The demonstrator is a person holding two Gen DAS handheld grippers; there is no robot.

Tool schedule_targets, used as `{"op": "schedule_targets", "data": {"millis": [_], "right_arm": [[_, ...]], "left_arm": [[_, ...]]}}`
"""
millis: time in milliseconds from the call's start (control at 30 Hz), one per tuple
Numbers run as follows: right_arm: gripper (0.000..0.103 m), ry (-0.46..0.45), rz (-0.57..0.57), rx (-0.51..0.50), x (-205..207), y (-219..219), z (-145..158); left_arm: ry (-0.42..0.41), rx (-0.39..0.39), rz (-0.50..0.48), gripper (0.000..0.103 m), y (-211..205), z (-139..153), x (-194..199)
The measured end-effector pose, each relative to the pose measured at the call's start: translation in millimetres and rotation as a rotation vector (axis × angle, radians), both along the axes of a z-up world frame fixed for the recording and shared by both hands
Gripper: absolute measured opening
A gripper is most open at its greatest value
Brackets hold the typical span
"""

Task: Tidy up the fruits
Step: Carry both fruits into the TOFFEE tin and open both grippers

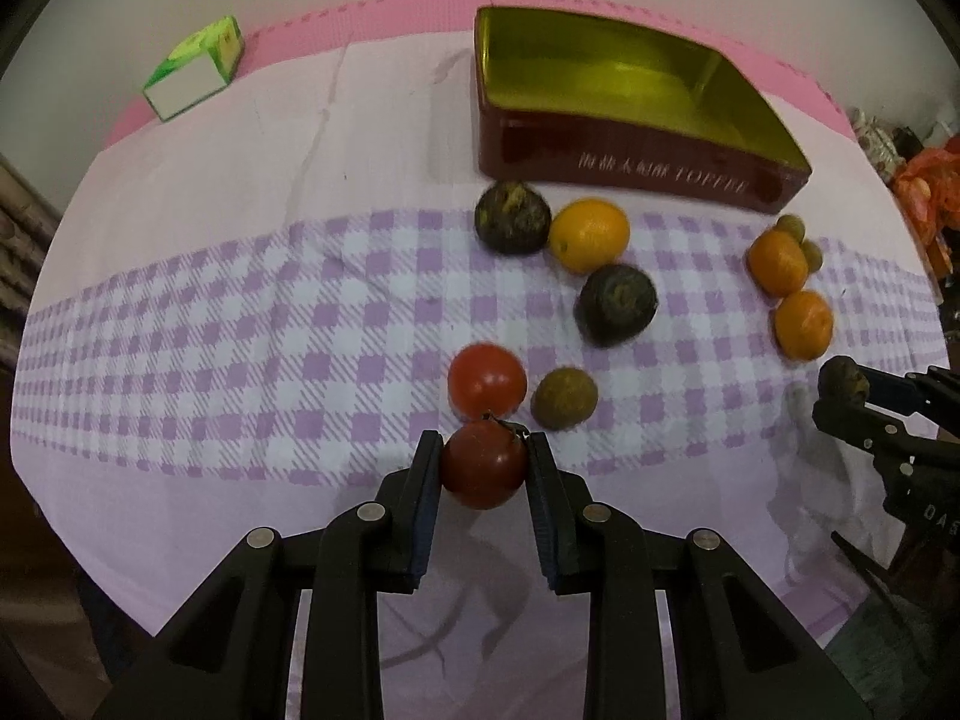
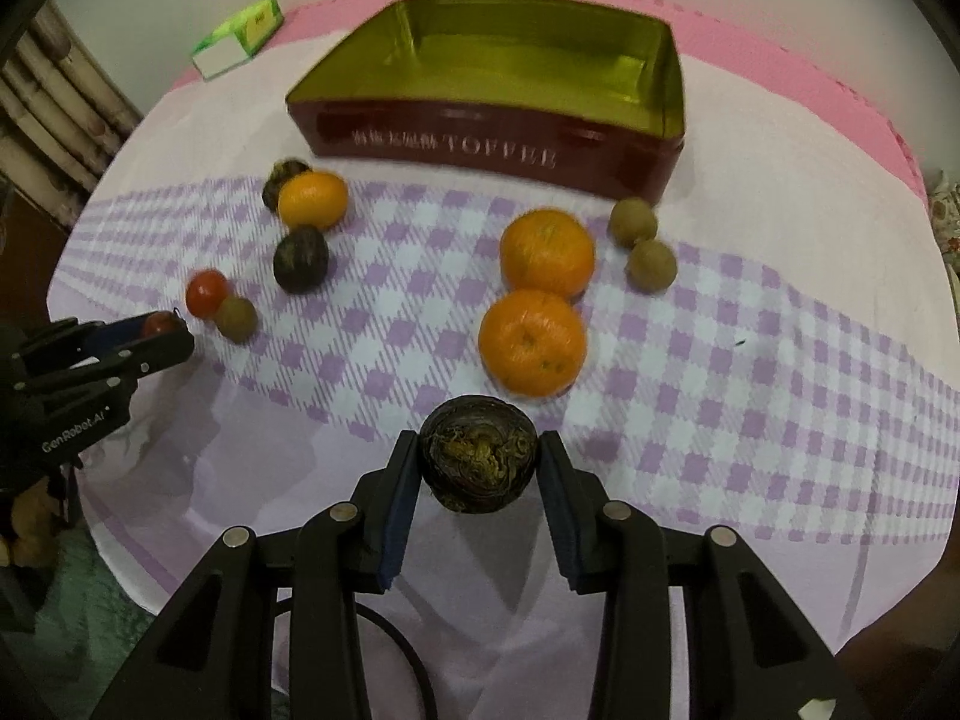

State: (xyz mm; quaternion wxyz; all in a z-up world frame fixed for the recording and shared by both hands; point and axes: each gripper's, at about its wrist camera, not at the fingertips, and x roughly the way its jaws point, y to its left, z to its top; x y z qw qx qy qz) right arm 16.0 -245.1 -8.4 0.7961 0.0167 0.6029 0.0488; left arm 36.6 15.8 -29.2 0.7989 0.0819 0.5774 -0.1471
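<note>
Holding fruit in both: left gripper (image 1: 485,468) pinches a tomato (image 1: 483,465), right gripper (image 2: 478,462) a dark wrinkled fruit (image 2: 478,461). Round skins may slip before reaching the tin (image 2: 480,138).

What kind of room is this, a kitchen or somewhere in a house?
Probably a room in a home, though I can't tell which. A table wears a purple checked cloth, loose oranges lie beside an open toffee tin, and a curtain hangs at the edge.
</note>
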Motion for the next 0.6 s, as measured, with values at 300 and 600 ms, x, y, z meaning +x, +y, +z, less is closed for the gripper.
{"op": "schedule_targets", "data": {"millis": [300, 600], "right_arm": [[0.037, -0.08, -0.004, -0.024, 16.9, -23.0, 35.3], [0.037, -0.158, -0.006, -0.052, 59.8, -36.1, 58.2]], "left_arm": [[-0.114, -0.054, 0.012, 0.029, 13.9, 47.1, 45.8], [-0.172, -0.09, -0.019, 0.029, -11.0, 74.3, 80.5]]}}
